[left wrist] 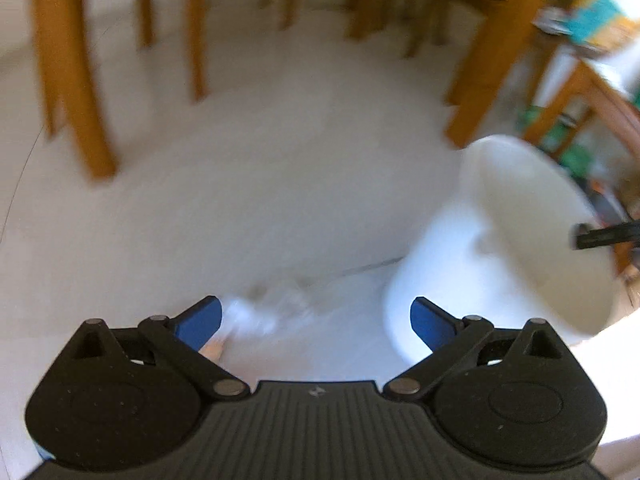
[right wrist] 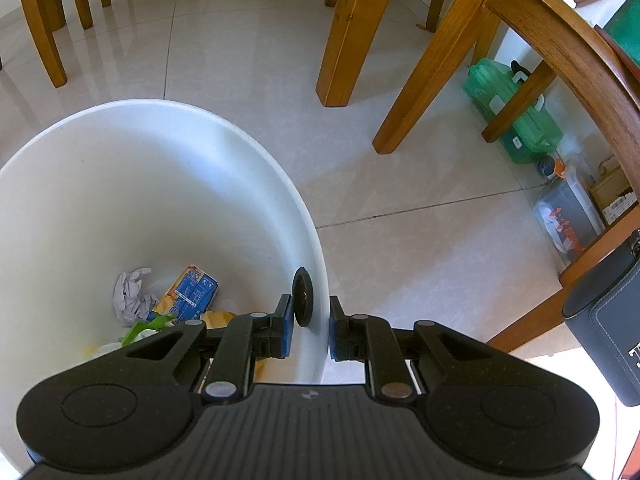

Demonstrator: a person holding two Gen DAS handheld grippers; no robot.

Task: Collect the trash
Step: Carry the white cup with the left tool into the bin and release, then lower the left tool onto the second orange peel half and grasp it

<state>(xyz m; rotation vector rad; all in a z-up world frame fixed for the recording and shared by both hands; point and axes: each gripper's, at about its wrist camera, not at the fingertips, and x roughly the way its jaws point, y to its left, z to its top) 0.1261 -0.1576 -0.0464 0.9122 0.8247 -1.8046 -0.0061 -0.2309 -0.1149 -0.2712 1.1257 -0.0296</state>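
Note:
The left wrist view is motion-blurred. My left gripper [left wrist: 316, 320] is open wide above the pale tiled floor, with nothing between its blue pads [left wrist: 200, 322]. A blurred whitish crumpled piece of trash [left wrist: 266, 312] lies on the floor just beyond the left pad. The white trash bin [left wrist: 520, 240] stands to the right. In the right wrist view my right gripper [right wrist: 311, 332] is shut on the bin's rim [right wrist: 320, 280]. Inside the bin lie crumpled paper [right wrist: 130, 294], a blue and orange carton [right wrist: 190, 292] and green scraps [right wrist: 146, 328].
Wooden chair and table legs [right wrist: 344, 40] stand around on the tiled floor [right wrist: 400, 240]. A green plastic case [right wrist: 512, 112] and a clear box [right wrist: 568, 216] sit under the table at right. A dark leather-like container [right wrist: 612, 328] is at the right edge.

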